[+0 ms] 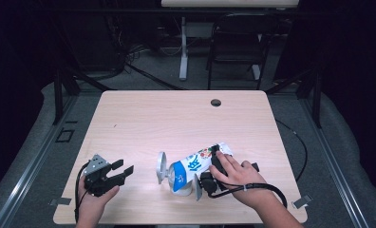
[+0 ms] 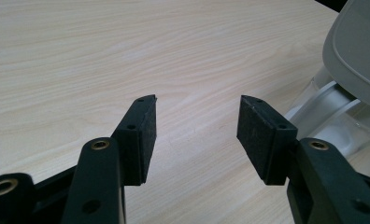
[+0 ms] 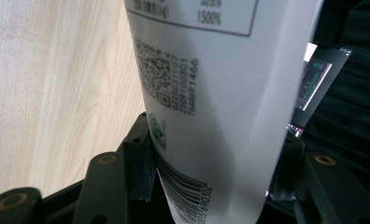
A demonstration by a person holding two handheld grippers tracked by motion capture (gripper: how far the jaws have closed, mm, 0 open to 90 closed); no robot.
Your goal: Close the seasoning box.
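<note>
My right gripper [image 1: 210,176] is clamped across the carton [image 1: 195,167], jaws wide and pressed to both of its sides; in the right gripper view the white back panel [image 3: 206,107] with barcode and QR code sits wedged between the 2 pads. My left gripper [image 1: 115,173] is spread with nothing in it, parked on the near-left part of the table [image 1: 176,118], aimed toward the carton but well apart from it. In the left gripper view the 2 pads [image 2: 141,135] have bare wood between them, and a grey disc and clear plastic piece [image 2: 356,60] show at the right edge.

Progress, as I judge it: the grab is done, and the carton is tilted with its low end in or against a clear, cup-like holder with grey discs [image 1: 163,167] (cannot tell which, nor what that piece really is). What is left is probably seating or pulling the carton, likely with the left gripper coming in to steady the holder. Nothing shows that step started.

The thing itself: a tall paper carton, white, with a blue band and blue lettering, and small colourful fruit-like print near the upper end. It sits near the front middle of the table, leaning up and to the right, top end under my right hand [image 1: 238,173]. Sides look flat and undented where pinched, as far as I can see.
</note>
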